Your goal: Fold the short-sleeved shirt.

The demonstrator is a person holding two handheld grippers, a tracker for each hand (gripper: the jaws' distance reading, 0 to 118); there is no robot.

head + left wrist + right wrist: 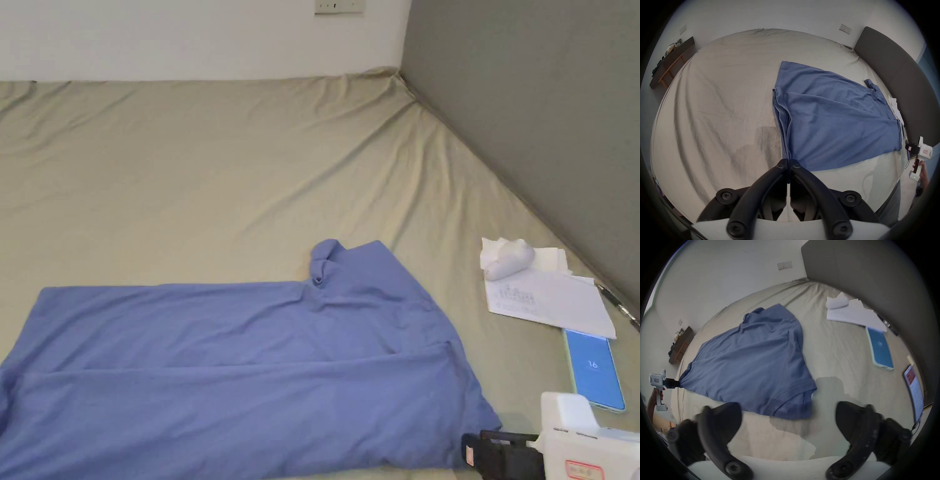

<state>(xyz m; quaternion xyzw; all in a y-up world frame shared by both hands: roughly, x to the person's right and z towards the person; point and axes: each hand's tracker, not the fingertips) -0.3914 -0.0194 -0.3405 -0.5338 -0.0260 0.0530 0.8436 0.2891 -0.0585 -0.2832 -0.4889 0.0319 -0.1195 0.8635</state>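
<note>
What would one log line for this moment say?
shirt: half-folded on bed | left tool: shut on shirt hem | right tool: open, near sleeve

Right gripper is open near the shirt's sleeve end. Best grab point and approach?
Take the shirt at its near sleeve hem, coming in low from the near bed edge. That stitched edge lies flat, facing the open right gripper; the left gripper already pinches the bottom hem.

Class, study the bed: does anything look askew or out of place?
The blue shirt lies unevenly folded, its collar poking out crumpled. The left gripper pinches its hem into a bunch. Papers and a phone sit nearby.
</note>
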